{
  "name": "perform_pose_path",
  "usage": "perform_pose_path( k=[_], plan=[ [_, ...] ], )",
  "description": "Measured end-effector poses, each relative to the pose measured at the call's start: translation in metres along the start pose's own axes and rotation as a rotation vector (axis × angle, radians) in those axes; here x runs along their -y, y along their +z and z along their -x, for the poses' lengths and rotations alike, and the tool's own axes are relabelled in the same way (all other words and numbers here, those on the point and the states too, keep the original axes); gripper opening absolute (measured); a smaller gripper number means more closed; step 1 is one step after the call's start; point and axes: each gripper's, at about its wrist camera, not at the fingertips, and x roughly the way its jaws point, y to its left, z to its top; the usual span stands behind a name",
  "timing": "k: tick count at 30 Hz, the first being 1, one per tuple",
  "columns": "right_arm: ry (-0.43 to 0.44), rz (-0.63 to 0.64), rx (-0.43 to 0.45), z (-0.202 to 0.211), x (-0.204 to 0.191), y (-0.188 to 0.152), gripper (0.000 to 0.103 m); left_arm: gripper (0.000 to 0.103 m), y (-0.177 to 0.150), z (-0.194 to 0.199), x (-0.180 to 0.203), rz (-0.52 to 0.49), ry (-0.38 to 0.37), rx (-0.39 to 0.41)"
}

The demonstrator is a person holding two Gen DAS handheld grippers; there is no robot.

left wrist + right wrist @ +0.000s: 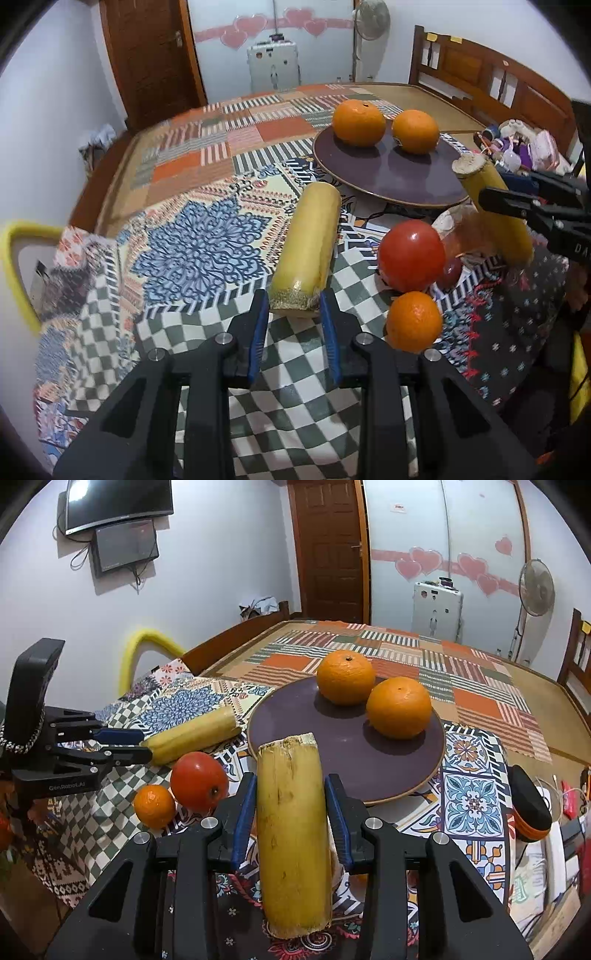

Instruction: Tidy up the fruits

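Observation:
A dark purple plate (406, 181) (343, 760) holds two oranges (358, 122) (415, 131) (345, 677) (399, 707). A yellow cane piece (308, 247) (192, 734) lies on the patterned cloth; my left gripper (293, 299) (146, 746) is open with its fingertips around the piece's near end. My right gripper (290, 794) (491, 201) is shut on a second yellow cane piece (291, 830) (495, 206), held tilted near the plate's edge. A red tomato (412, 254) (199, 781) and a small orange (413, 321) (154, 806) sit on the cloth between the grippers.
The patchwork cloth (207, 243) covers the wooden table (417, 94). A yellow-edged chair (14, 258) stands at the left. Cluttered items (517, 147) lie at the table's right. A black and orange object (530, 808) sits beside the plate.

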Motion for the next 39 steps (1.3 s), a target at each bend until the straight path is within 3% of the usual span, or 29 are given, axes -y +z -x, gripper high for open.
perform_pose_path(
  k=[6, 11, 13, 19, 31, 39],
  plan=[
    [-0.011, -0.016, 0.029, 0.010, 0.009, 0.003, 0.034, 0.030, 0.020, 0.001, 0.010, -0.022, -0.015, 0.019],
    [-0.027, -0.036, 0.058, 0.019, 0.019, 0.007, 0.034, 0.030, 0.040, -0.020, 0.023, -0.056, -0.018, -0.012],
    [-0.027, -0.045, 0.068, 0.022, 0.024, 0.008, 0.034, 0.036, 0.047, -0.030, 0.027, -0.069, -0.009, -0.021],
    [-0.024, -0.049, 0.081, 0.024, 0.031, 0.012, 0.034, 0.039, 0.064, -0.050, 0.033, -0.097, 0.019, -0.044],
    [-0.023, -0.061, 0.110, 0.030, 0.036, 0.016, 0.034, 0.043, 0.076, -0.071, 0.016, -0.021, -0.046, -0.112],
    [-0.047, -0.061, 0.125, 0.035, 0.038, 0.021, 0.034, 0.040, 0.073, -0.050, 0.015, -0.020, 0.000, -0.032]
  ],
)
